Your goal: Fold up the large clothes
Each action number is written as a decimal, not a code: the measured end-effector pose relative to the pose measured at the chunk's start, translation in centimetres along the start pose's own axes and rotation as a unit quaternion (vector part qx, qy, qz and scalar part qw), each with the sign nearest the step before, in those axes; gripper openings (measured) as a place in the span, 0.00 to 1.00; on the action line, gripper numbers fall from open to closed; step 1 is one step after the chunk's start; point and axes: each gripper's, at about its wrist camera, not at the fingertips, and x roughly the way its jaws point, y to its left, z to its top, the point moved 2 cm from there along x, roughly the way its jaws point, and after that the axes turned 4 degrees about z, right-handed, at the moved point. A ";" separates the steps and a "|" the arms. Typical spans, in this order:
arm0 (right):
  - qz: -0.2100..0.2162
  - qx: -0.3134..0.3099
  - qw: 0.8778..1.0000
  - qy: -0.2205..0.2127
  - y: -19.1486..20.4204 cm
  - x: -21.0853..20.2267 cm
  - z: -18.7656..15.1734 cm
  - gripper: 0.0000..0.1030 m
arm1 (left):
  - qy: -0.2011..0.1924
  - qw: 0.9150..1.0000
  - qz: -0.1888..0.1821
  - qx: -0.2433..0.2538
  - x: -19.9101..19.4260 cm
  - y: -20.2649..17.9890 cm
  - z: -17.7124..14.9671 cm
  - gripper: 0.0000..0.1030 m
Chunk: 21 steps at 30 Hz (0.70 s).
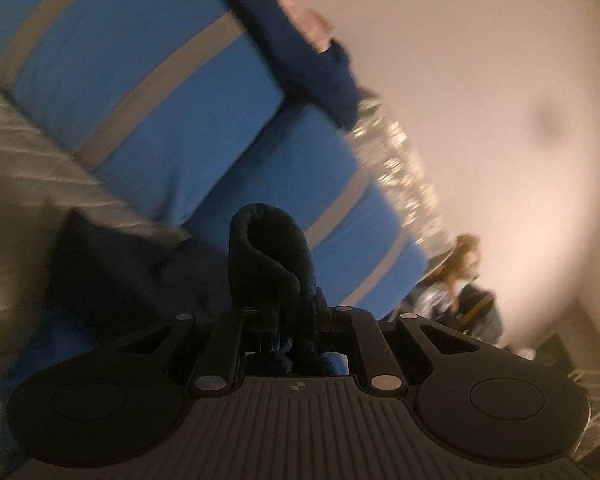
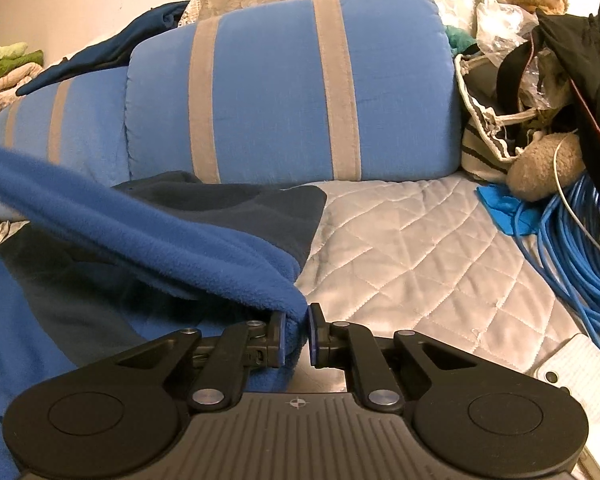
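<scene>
A blue fleece garment (image 2: 160, 248) with a darker navy panel (image 2: 236, 200) lies on the quilted bed cover (image 2: 420, 248). My right gripper (image 2: 297, 320) is shut on a bunched edge of the blue fleece, lifting it off the bed at lower centre. In the left wrist view, my left gripper (image 1: 296, 312) is shut on a fold of dark navy fleece (image 1: 268, 252), which bulges up between the jaws and hides the fingertips. That view is tilted and blurred. More dark cloth (image 1: 100, 272) hangs to its left.
A big blue cushion with grey stripes (image 2: 272, 92) lies across the back of the bed, also seen as the striped cushion (image 1: 148, 80). At right are a coil of blue cable (image 2: 572, 248), a striped bag (image 2: 484, 132) and teddy bears (image 2: 540, 168). Folded green cloth (image 2: 8, 60) sits far left.
</scene>
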 end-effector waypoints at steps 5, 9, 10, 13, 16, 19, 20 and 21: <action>0.001 -0.023 1.000 0.008 0.4 -0.1 0.3 0.12 | 0.042 0.998 0.046 0.020 -0.4 4.0 -2.3 0.13; 0.001 -0.043 0.999 0.018 0.8 -0.1 0.4 0.12 | 0.085 0.993 0.083 0.025 0.1 7.0 -4.3 0.14; 0.000 -0.047 0.999 0.021 0.9 -0.1 0.4 0.12 | 0.097 0.991 0.091 0.025 0.3 7.6 -4.9 0.14; 0.000 -0.060 0.998 0.031 1.3 0.0 0.5 0.13 | 0.134 0.983 0.122 0.038 1.1 9.3 -6.5 0.14; -0.002 -0.080 0.996 0.040 1.7 0.1 0.5 0.14 | 0.159 0.975 0.146 0.050 1.9 10.4 -7.5 0.18; -0.007 -0.088 0.995 0.052 1.9 0.0 0.6 0.22 | 0.166 0.969 0.171 0.065 2.0 11.0 -7.9 0.29; -0.010 -0.089 0.994 0.056 1.9 -0.1 0.7 0.31 | 0.163 0.969 0.172 0.073 1.8 11.0 -7.9 0.36; -0.015 -0.091 0.994 0.058 1.8 -0.3 0.8 0.43 | 0.163 0.967 0.178 0.080 1.6 10.9 -7.9 0.41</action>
